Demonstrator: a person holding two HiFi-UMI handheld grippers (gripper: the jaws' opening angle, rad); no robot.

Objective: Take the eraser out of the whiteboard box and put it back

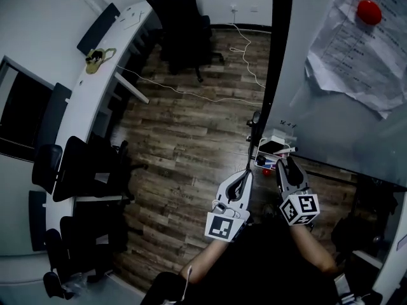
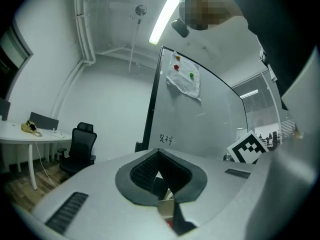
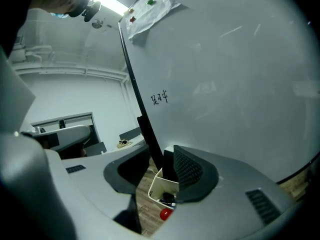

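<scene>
The white whiteboard box (image 1: 282,136) hangs at the foot of the whiteboard (image 1: 331,126), by its black frame. A dark block (image 1: 273,147) that looks like the eraser lies in it; it shows as the black block (image 3: 168,167) standing in the box (image 3: 159,188), above markers and a red ball (image 3: 166,214). My right gripper (image 1: 284,162) (image 3: 161,156) is open just short of the box, nothing between its pads. My left gripper (image 1: 245,174) (image 2: 159,154) hangs beside it at the left, tips together and empty.
Papers (image 1: 356,49) with a red magnet (image 1: 369,11) hang on the whiteboard. A curved white desk (image 1: 95,88) with black chairs (image 1: 82,170) runs along the left. Another black chair (image 1: 181,24) stands at the back, and a white cable (image 1: 191,93) trails over the wood floor.
</scene>
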